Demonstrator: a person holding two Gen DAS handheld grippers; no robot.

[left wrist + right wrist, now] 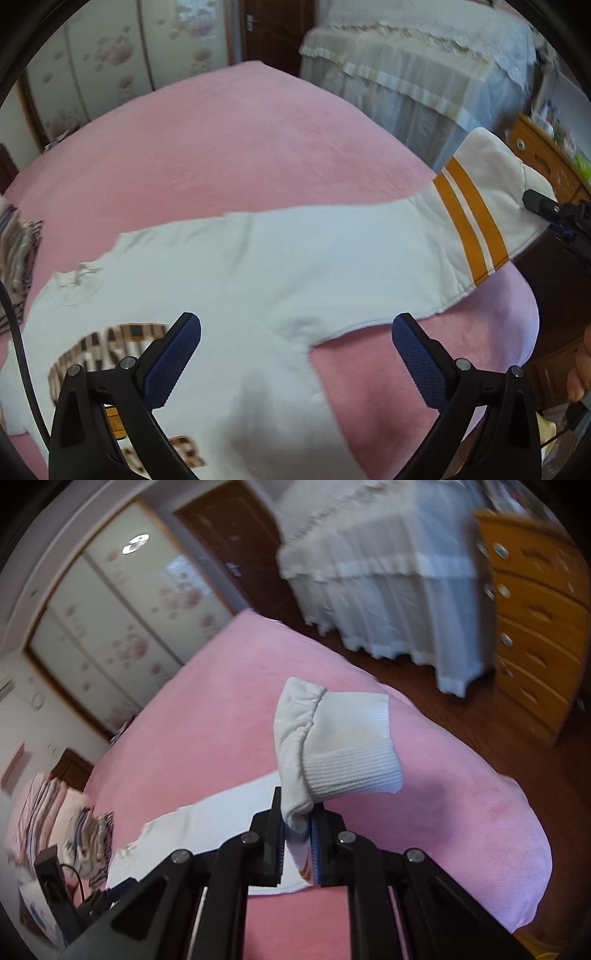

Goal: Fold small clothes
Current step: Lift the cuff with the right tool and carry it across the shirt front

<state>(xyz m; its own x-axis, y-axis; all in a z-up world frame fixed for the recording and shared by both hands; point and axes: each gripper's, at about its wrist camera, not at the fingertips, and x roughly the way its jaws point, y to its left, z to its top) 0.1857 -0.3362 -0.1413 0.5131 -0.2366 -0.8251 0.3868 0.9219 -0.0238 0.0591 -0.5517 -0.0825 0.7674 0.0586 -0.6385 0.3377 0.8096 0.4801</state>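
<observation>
The white top point(236, 266) lies spread on my pink bed point(229, 140), its orange-striped sleeve point(469, 221) lifted off to the right. My right gripper point(297, 827) is clamped on that sleeve just behind the ribbed cuff point(351, 742) (the cuff sticks up past the fingers). My left gripper point(295, 354) hangs wide apart above the top's body, holding nothing. A pile of striped clothes point(18, 258) sits at the bed's left edge.

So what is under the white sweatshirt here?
The white sweatshirt lies on the pink blanket, which shows all around it. Whatever is beneath the body is covered. The right gripper holds the sleeve end off the blanket.
</observation>
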